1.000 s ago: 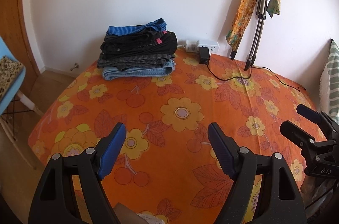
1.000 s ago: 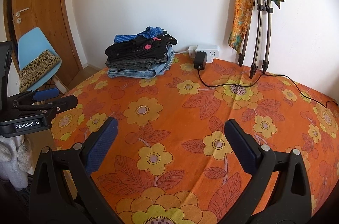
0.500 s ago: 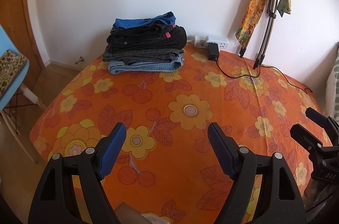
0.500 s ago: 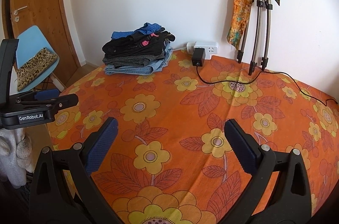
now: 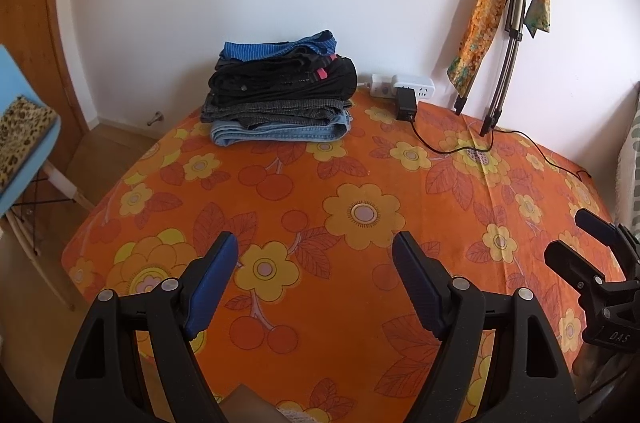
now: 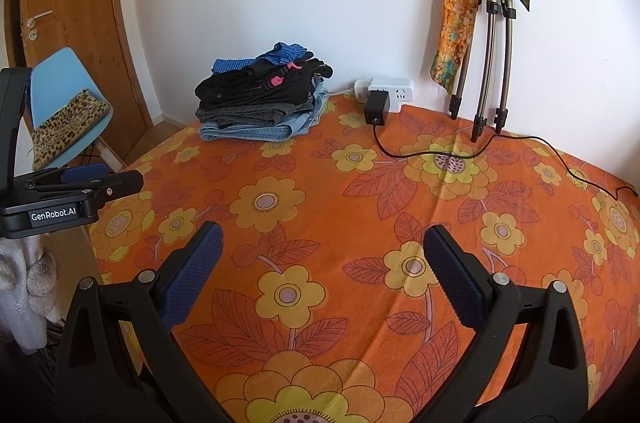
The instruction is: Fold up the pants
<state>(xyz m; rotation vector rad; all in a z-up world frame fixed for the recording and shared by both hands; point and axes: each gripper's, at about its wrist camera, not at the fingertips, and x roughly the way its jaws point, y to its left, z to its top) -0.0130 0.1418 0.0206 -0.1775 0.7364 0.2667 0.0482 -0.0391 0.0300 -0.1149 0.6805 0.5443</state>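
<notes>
A stack of folded pants point(image 5: 280, 95), black, grey and blue denim, lies at the far left corner of the table with the orange flowered cloth point(image 5: 360, 183). The stack also shows in the right wrist view point(image 6: 260, 103). My left gripper point(image 5: 314, 259) is open and empty above the near part of the table. My right gripper point(image 6: 322, 251) is open and empty above the cloth. The right gripper also shows at the right edge of the left wrist view point(image 5: 580, 243). The left gripper shows at the left edge of the right wrist view point(image 6: 100, 175).
A white power strip point(image 6: 390, 89) with a black adapter point(image 6: 376, 109) and a cable point(image 6: 520, 143) lies by the wall. A folded tripod with a scarf point(image 6: 484, 23) leans there. A blue chair point(image 6: 68, 103) and a wooden door point(image 6: 72, 3) are at the left.
Both views have shifted slightly: the pants stack and power strip moved a little in the frames as the grippers swung. Both grippers stayed open and empty.
</notes>
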